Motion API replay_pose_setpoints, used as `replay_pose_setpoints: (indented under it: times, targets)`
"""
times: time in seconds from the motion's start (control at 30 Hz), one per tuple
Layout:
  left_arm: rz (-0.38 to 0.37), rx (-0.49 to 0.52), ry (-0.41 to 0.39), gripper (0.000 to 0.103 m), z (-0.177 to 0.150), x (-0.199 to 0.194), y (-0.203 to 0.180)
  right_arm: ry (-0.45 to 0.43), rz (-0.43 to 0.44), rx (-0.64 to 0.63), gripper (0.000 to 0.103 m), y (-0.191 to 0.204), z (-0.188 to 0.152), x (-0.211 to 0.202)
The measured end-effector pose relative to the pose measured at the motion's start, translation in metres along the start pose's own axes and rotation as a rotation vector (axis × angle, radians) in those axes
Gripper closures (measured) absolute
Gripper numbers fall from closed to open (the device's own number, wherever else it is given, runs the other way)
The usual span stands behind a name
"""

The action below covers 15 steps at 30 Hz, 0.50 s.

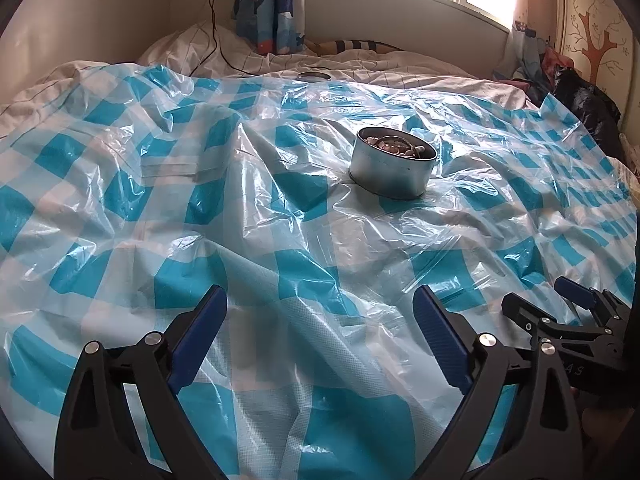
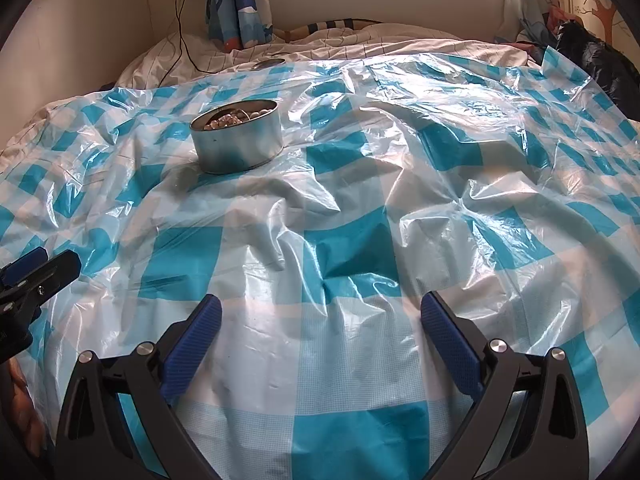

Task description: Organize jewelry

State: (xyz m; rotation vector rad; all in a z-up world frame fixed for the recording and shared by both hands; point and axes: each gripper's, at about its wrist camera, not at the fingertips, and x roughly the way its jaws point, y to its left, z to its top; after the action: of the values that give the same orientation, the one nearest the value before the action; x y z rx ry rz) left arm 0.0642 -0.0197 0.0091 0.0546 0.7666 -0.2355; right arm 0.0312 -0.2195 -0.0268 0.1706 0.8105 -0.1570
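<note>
On the checked plastic sheet sits a round tin (beads inside); left gripper and right gripper gape wide, empty.

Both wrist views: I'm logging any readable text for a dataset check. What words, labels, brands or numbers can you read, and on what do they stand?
"AS": pale letters on the black body of the right gripper, seen in the left wrist view; the start of the word is hidden.
Round silver metal tin holding beads: no label readable.
Blue-and-white checked plastic sheet: no print.
Blue cartoon curtain: pictures only, no legible words.
</note>
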Motion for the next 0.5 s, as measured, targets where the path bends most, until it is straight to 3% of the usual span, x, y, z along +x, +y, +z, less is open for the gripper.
replay_pose_setpoints:
  times: [0.5]
  targets:
    - [0.005, 0.012, 0.004, 0.011, -0.0003, 0.0012, -0.0025, 0.000, 0.000, 0.000, 0.007, -0.0003, 0.0000, 0.0001]
